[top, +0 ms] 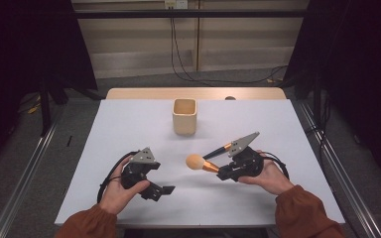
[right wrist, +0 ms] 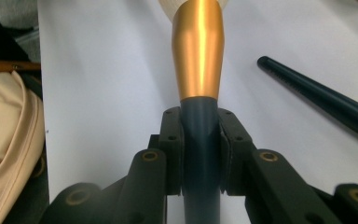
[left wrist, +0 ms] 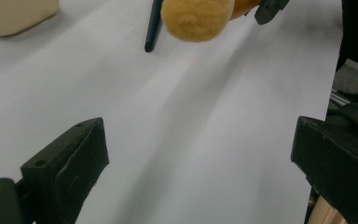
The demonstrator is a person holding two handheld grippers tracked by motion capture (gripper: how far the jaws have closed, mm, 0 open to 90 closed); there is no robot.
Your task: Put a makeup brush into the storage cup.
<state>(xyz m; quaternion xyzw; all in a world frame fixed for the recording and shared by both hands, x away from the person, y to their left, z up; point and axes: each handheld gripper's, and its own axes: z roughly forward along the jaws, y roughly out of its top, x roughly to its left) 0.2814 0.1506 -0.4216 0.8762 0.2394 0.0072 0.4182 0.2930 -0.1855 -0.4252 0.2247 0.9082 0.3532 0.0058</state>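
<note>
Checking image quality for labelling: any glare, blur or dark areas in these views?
High view: surroundings dark, white table evenly lit. Left gripper view: fluffy tan brush head soft, black jaws blurred. Right gripper view: bright glare streak on the gold metal ferrule, dark handle sharp.

The white rectangular table (top: 129, 129) is evenly lit from above; dark surroundings are seen. Blur is shown on the fluffy orange brush head (left wrist: 196, 18).

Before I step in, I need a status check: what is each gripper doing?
Left gripper: open, holding nothing.
Right gripper: shut on the brush handle.
</note>
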